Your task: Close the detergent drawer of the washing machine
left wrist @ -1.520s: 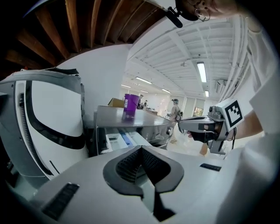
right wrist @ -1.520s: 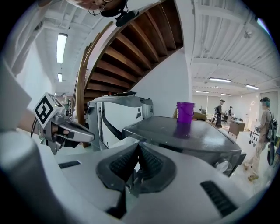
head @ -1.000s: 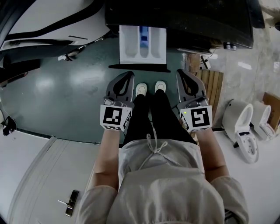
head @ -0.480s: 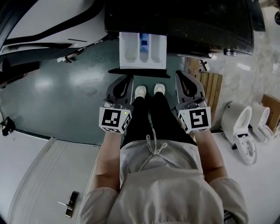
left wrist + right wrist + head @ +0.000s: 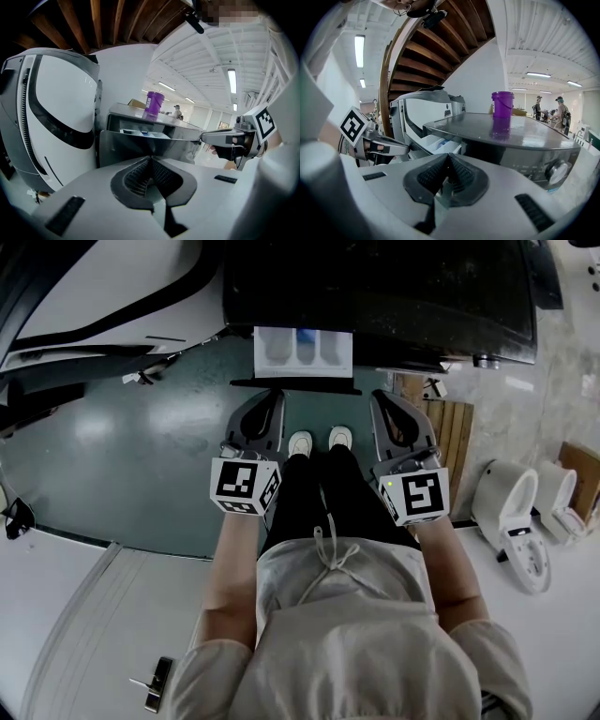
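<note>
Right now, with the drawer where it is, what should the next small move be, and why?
Probably a short forward push with both grippers. The detergent drawer still sticks out of the washing machine with its compartments showing. The left gripper and right gripper, both with fingers shut, sit side by side close to its front panel.

white detergent drawer [image 5: 281, 371], dark washing machine [image 5: 375, 287], purple bucket [image 5: 502, 104].
</note>
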Action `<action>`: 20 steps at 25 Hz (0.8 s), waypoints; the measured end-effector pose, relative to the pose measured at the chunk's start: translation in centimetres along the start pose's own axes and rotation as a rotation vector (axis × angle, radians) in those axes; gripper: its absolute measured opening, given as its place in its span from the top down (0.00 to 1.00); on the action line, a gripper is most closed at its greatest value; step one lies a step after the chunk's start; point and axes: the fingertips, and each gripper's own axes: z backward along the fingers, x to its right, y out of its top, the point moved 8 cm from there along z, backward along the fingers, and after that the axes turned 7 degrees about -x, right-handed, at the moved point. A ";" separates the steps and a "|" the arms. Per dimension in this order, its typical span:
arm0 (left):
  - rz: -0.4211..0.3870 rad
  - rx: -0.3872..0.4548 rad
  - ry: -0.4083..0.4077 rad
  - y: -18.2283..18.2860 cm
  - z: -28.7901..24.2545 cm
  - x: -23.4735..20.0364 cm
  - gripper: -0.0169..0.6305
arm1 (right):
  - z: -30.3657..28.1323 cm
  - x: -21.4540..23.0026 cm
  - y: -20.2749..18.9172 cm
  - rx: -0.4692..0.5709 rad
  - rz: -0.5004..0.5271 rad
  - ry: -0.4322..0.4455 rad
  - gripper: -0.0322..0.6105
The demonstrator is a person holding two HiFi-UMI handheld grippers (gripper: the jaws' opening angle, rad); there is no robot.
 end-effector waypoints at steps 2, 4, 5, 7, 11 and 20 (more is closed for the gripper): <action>-0.004 -0.005 0.006 0.5 -0.6 -0.2 0.95 | -0.2 0.2 0.2 0.000 0.001 -0.002 0.94; -0.007 -0.010 0.017 1.1 -1.2 -0.5 0.95 | -0.5 0.4 0.5 -0.009 -0.004 -0.007 0.94; -0.006 -0.011 0.022 1.4 -1.5 -0.7 0.95 | -0.7 0.4 0.6 -0.017 -0.007 -0.010 0.94; -0.001 -0.012 0.031 1.9 -2.2 -1.0 0.95 | -0.9 0.5 0.8 -0.022 -0.001 -0.010 0.94; 0.008 -0.006 0.044 3.0 -3.5 -1.5 0.95 | -1.4 1.1 1.3 -0.025 -0.015 -0.014 0.94; 0.019 0.002 0.049 4.8 -5.9 -2.8 0.95 | -3.1 3.1 2.1 0.008 -0.018 -0.037 0.94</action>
